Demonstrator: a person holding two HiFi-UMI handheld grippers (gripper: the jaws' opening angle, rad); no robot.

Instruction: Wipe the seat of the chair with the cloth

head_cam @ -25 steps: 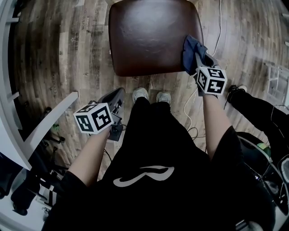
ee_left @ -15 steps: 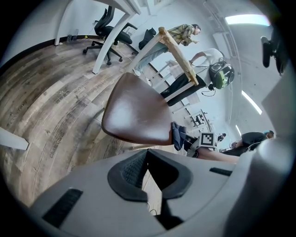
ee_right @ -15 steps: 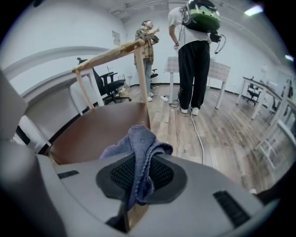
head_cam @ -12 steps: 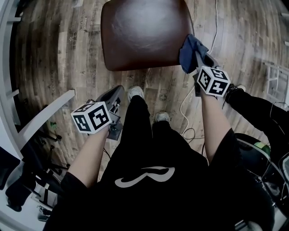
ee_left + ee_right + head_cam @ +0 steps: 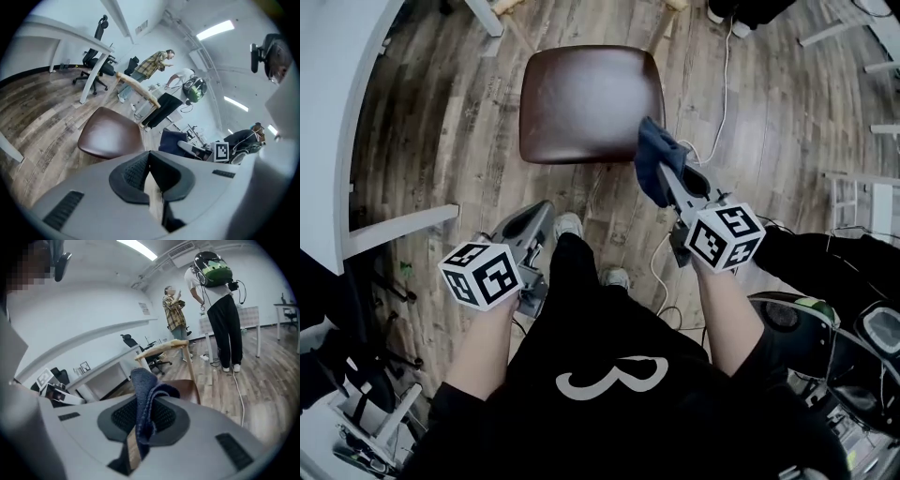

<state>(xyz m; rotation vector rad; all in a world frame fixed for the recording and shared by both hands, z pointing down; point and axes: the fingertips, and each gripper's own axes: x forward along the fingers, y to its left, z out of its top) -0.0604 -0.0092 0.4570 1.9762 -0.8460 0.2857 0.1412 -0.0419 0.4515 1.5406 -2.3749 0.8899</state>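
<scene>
Nearest, the person's pale shoes [image 5: 569, 223] stood on the wood-plank floor [image 5: 441, 141], short of the chair. The left gripper [image 5: 542, 212] was held low beside the left leg and angled forward, its fingers pressed together on nothing. The right gripper [image 5: 667, 180] was extended further forward on a straight forearm. Its fingers pinched the dark blue cloth [image 5: 651, 157] at the near right corner of the glossy brown padded chair seat [image 5: 591, 103]; contact there could not be confirmed. A white bench [image 5: 337, 112] bordered the floor on the left.
</scene>
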